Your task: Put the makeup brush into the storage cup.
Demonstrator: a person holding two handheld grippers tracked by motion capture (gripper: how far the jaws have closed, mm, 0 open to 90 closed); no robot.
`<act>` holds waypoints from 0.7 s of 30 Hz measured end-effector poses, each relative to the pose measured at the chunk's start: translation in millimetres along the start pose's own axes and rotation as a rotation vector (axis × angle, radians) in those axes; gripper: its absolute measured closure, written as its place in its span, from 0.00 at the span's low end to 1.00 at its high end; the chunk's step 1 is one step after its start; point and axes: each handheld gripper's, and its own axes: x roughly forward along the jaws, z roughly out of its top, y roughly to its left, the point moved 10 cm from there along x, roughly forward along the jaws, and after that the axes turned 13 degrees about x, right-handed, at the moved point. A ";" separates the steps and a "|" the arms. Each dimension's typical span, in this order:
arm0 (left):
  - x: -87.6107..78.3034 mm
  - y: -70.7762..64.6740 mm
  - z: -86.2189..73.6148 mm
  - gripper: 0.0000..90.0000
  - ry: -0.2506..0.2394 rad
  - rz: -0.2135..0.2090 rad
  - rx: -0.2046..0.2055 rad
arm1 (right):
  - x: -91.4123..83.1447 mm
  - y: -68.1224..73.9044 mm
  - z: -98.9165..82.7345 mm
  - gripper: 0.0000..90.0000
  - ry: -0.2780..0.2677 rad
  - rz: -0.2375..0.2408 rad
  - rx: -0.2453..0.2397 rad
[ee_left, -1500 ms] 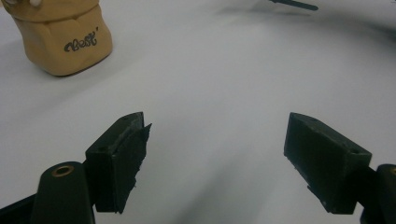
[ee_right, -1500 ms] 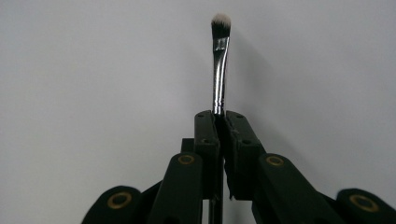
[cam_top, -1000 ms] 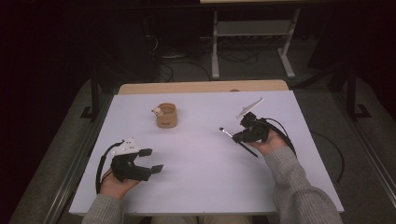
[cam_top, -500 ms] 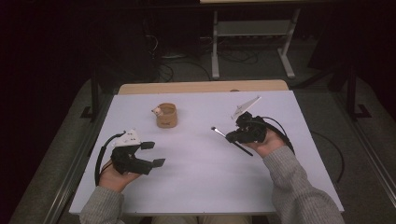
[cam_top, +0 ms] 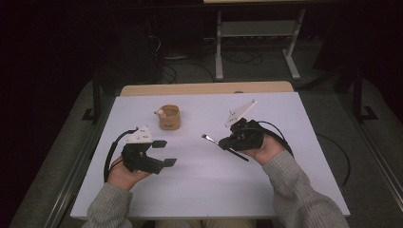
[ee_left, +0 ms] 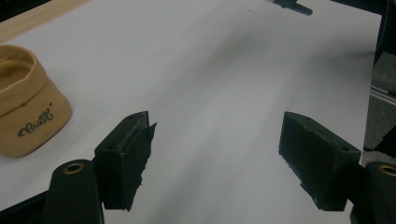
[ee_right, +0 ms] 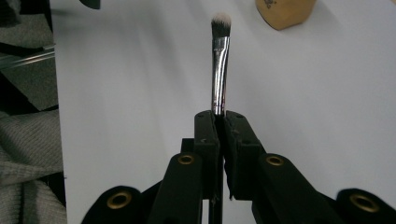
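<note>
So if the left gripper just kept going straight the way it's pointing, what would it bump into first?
Probably nothing. The left gripper, jaws open, points across bare white table. The tan pouch sits off to one side, and the brush held in the right gripper lies farther ahead, though depth is unclear.

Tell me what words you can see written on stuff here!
Tan cup: dark curly writing on its side, too blurred to read for sure in the left gripper view.
Same cup: a small dark mark, cut off by the frame's top edge, unreadable.
Brush: no writing visible.
</note>
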 end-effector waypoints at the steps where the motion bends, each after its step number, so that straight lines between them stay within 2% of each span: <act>1: 0.5 -0.6 1.4 0.28 -0.003 -0.004 0.002 | 0.6 1.6 0.8 0.92 0.001 0.006 -0.006; 4: 1.5 -2.1 4.0 0.28 -0.004 -0.009 0.002 | 0.9 4.7 2.2 0.92 0.002 0.014 -0.012; 5: 3.2 -3.7 5.1 0.29 -0.002 -0.019 0.003 | 1.2 8.4 3.2 0.92 -0.001 0.031 -0.027; 10: 6.4 -6.4 7.2 0.32 0.009 -0.041 0.004 | 3.6 15.9 5.3 0.92 -0.003 0.052 -0.053; 21: 12.5 -15.3 26.3 0.39 0.004 -0.095 0.050 | 8.0 35.1 14.1 0.92 0.000 0.095 -0.111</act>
